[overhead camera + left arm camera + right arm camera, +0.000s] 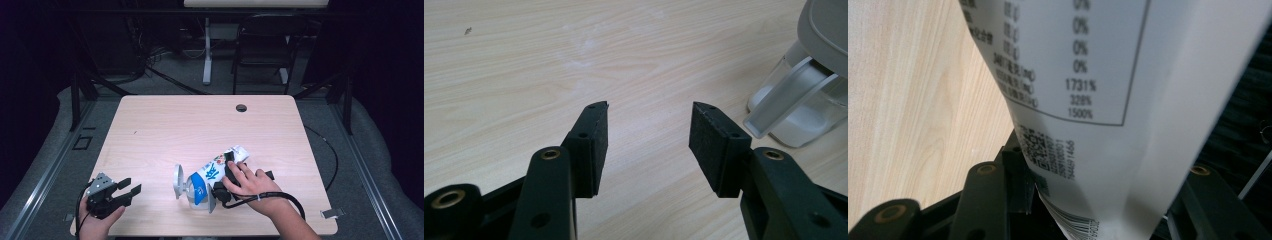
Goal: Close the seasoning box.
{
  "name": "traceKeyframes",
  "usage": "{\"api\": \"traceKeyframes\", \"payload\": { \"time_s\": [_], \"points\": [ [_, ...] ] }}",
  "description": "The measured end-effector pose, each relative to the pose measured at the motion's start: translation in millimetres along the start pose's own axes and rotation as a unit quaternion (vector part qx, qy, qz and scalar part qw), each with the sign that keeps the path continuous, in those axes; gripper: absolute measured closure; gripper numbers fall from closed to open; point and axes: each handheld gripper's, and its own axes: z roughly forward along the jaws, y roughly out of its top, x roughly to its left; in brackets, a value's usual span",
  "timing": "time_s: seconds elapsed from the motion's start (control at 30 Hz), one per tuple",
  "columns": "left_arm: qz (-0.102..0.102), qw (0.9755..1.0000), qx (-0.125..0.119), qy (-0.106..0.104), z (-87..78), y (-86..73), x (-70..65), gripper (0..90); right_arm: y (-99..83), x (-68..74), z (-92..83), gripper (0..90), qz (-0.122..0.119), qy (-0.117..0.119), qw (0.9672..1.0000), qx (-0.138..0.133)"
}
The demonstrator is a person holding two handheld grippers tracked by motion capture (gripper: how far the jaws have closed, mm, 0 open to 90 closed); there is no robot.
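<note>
A white and blue printed pouch [216,169] is tilted above the table [200,125], its lower end at a clear container [192,195] with a grey lid [178,181] swung up. My right gripper [229,174], under a hand, is shut on the pouch. In the right gripper view the pouch's printed back [1088,100] sits between the jaws of my right gripper [1098,170]. My left gripper [131,186] rests open near the table's front left corner and holds nothing. In the left gripper view my left gripper [649,112] points at bare wood, with the container [796,100] to its right.
A round cable hole [241,108] sits near the table's far edge. A black cable [330,155] loops off the right side. A chair [265,45] and another table's leg [206,50] stand behind.
</note>
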Motion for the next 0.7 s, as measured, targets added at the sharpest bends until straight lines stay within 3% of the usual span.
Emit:
{"api": "traceKeyframes", "payload": {
  "time_s": [0.7],
  "points": [
    [-0.001,1.0,0.0,0.0,0.1,-0.2,0.0,50.6,-0.4,0.7,-0.5,52.0,-0.006,-0.007,1.0,-0.004]
  ]
}}
